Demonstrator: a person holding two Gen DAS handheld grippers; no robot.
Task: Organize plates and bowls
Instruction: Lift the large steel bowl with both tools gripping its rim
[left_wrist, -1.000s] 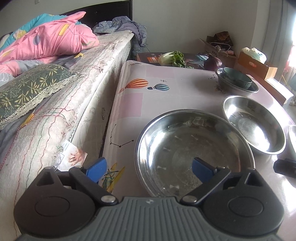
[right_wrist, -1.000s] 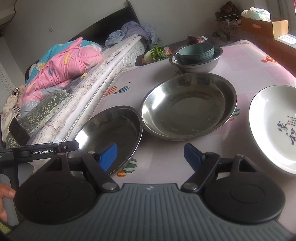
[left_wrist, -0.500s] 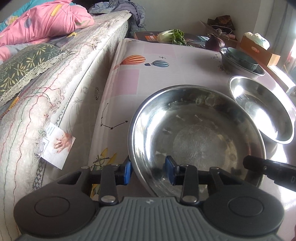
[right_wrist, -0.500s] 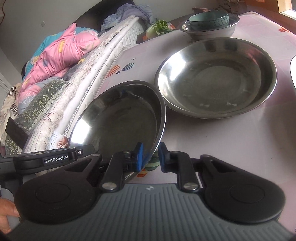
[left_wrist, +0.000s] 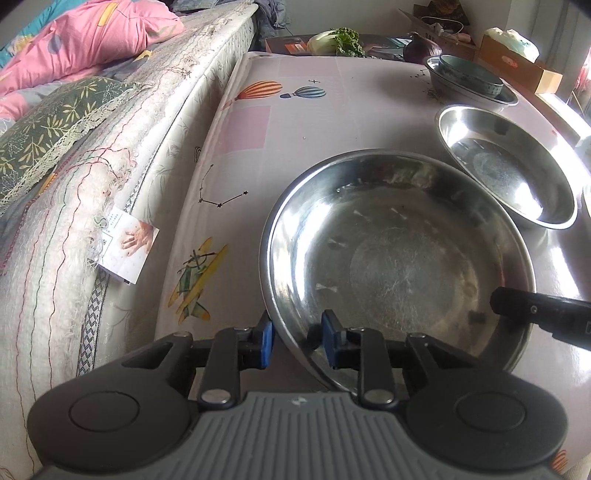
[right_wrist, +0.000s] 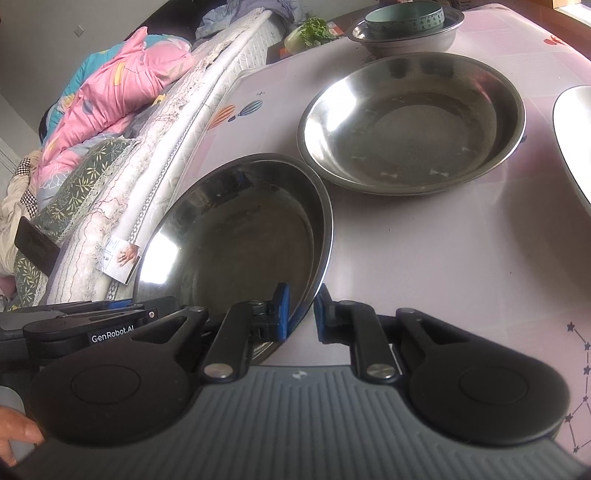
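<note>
On patterned cloth (left_wrist: 303, 122), round steel pans (left_wrist: 399, 258).

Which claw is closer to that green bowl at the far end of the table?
Right, narrowly. Both claws grip the nearest steel plate; the right claw holds the side towards the green bowl.

Bare tablecloth (left_wrist: 306, 155) leftward (mattress (left_wrist: 122, 155) beyond)

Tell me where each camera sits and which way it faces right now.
Left wrist: on the left gripper, looking down across the table; its fingers are closing astride the near steel dish's rim.
Right wrist: on the right gripper, angled towards the bed; its fingers pinch that dish's other edge; a fingertip shows.
Shared: both steel dishes, stacked bowls.
</note>
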